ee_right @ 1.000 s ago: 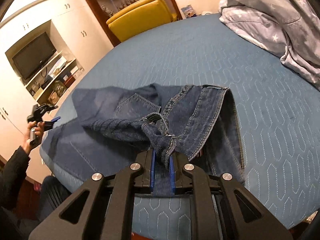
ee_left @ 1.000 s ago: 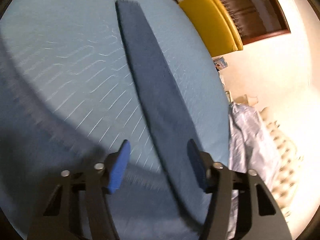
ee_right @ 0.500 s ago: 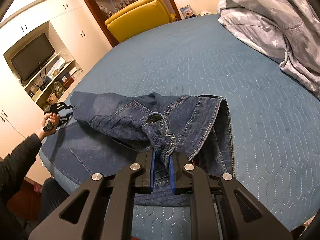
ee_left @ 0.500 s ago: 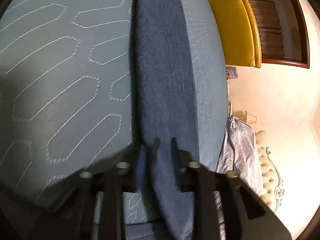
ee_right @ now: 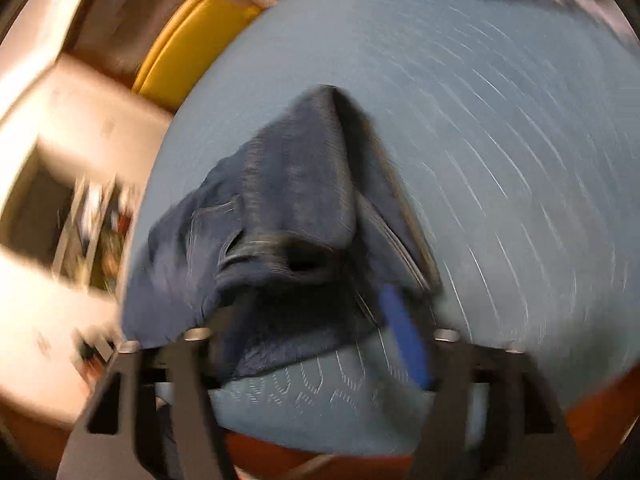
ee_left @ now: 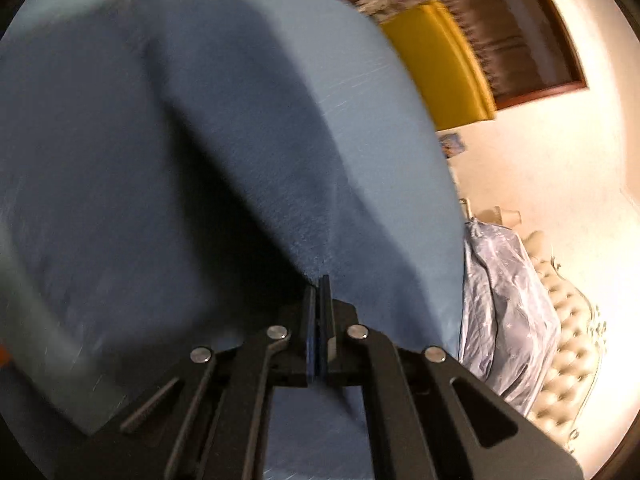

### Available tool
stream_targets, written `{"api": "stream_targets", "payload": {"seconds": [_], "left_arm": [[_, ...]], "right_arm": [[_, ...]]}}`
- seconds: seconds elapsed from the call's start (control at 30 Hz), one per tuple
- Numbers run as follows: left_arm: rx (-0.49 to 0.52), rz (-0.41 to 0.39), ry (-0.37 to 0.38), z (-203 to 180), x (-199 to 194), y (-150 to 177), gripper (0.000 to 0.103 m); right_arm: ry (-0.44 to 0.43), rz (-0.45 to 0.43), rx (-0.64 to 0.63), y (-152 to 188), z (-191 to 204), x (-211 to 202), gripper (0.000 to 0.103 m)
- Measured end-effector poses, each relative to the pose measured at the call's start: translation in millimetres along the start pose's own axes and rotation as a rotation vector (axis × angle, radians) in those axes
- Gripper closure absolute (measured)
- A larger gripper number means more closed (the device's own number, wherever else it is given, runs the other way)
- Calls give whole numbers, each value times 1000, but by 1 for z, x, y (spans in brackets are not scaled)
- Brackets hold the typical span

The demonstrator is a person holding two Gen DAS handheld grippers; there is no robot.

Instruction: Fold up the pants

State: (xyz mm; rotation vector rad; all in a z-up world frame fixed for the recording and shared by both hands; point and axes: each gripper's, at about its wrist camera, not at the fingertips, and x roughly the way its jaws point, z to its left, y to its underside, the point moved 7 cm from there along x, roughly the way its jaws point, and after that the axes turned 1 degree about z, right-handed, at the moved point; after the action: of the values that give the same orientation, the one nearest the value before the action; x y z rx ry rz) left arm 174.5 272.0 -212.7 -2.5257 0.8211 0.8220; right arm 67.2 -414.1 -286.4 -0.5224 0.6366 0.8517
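The dark blue denim pants [ee_right: 288,208] lie in a rumpled heap on the blue quilted bed [ee_right: 520,160], waist end nearest my right gripper [ee_right: 316,320]. Its jaws are opening wide. Denim drapes over the left finger, the blue right pad [ee_right: 404,336] stands free, and neither pad presses the cloth. This view is motion-blurred. In the left wrist view my left gripper [ee_left: 319,320] is shut on a pant leg [ee_left: 248,152], which rises from the pads and spreads away over the bed [ee_left: 400,140].
A yellow armchair [ee_left: 436,60] stands beyond the far edge of the bed. A grey star-print quilt [ee_left: 508,300] is bunched by the tufted headboard [ee_left: 568,340]. Shelves with clutter [ee_right: 92,240] line the wall left of the bed.
My left gripper closed on the pant leg and drew it up off the bed. My right gripper rolled, dropped lower and let go of the waistband, its jaws spreading apart.
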Motion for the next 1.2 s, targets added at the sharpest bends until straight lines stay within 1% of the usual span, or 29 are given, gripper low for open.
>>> {"api": "stream_targets", "payload": {"seconds": [0.07, 0.1, 0.13, 0.17, 0.27, 0.33, 0.4, 0.47, 0.5, 0.53, 0.63, 0.67, 0.7, 0.73, 0.77, 0.8, 0.83, 0.87, 0.93, 0.97, 1.0, 1.03, 1.07, 1.13, 1.2], "left_arm": [[-38, 13, 2, 18, 1, 7, 102], [-35, 11, 5, 22, -1, 8, 102], [-22, 8, 8, 21, 0, 10, 102], [-18, 7, 8, 22, 1, 9, 102], [-8, 6, 17, 15, 2, 10, 102], [5, 5, 18, 12, 1, 10, 102], [6, 5, 22, 10, 2, 12, 102], [7, 7, 29, 15, -4, 11, 102], [8, 9, 28, 16, -3, 11, 102], [10, 14, 27, 17, 0, 11, 102], [-5, 27, 22, 19, 6, 2, 102], [-9, 19, 20, 22, 1, 0, 102], [-10, 2, 34, 14, -7, -4, 102], [-2, -10, 46, 8, -15, -5, 102], [20, -33, 44, 0, -28, -3, 102], [39, -57, 36, -8, -39, 1, 102], [38, -75, 50, -11, -52, 7, 102], [17, -79, 67, -8, -62, 18, 102], [-12, -58, 61, 6, -64, 40, 102], [-24, -44, 47, 15, -59, 49, 102], [-37, -32, 27, 27, -53, 55, 102], [-80, -13, 18, 43, -45, 61, 102], [-112, -6, 21, 54, -41, 65, 103], [-119, -10, 15, 62, -39, 66, 103], [-83, -23, 24, 52, -44, 66, 102]], "right_arm": [[-30, -18, 125, 13, -13, -6, 35], [-49, -31, 164, 18, -15, -8, 35], [-92, -56, 221, 24, -16, -12, 36], [-113, -67, 247, 28, -15, -12, 35], [-144, -96, 246, 26, -1, -9, 36], [-160, -89, 242, 23, 8, -3, 36], [-141, -75, 239, 19, 16, 6, 40], [-139, -73, 231, 14, 23, 12, 50], [-119, -77, 223, 10, 25, 15, 52], [-104, -76, 215, 10, 23, 16, 57], [-22, -50, 192, 0, 22, 27, 88], [9, -58, 168, -9, 30, 23, 90], [13, -79, 148, -13, 39, 16, 90], [8, -115, 113, -21, 51, 2, 91], [16, -171, 61, -31, 68, -19, 91], [25, -197, 44, -34, 74, -29, 91], [34, -220, 32, -38, 78, -39, 91], [42, -224, 33, -41, 75, -44, 91], [93, -186, 50, -41, 59, -33, 91], [148, -132, 74, -37, 40, -15, 91], [167, -102, 84, -34, 29, -5, 91], [188, -71, 89, -30, 21, 6, 91], [223, -58, 78, -26, 13, 14, 91], [236, -65, 57, -23, 12, 16, 91], [231, -98, 31, -25, 24, 4, 92]]}}
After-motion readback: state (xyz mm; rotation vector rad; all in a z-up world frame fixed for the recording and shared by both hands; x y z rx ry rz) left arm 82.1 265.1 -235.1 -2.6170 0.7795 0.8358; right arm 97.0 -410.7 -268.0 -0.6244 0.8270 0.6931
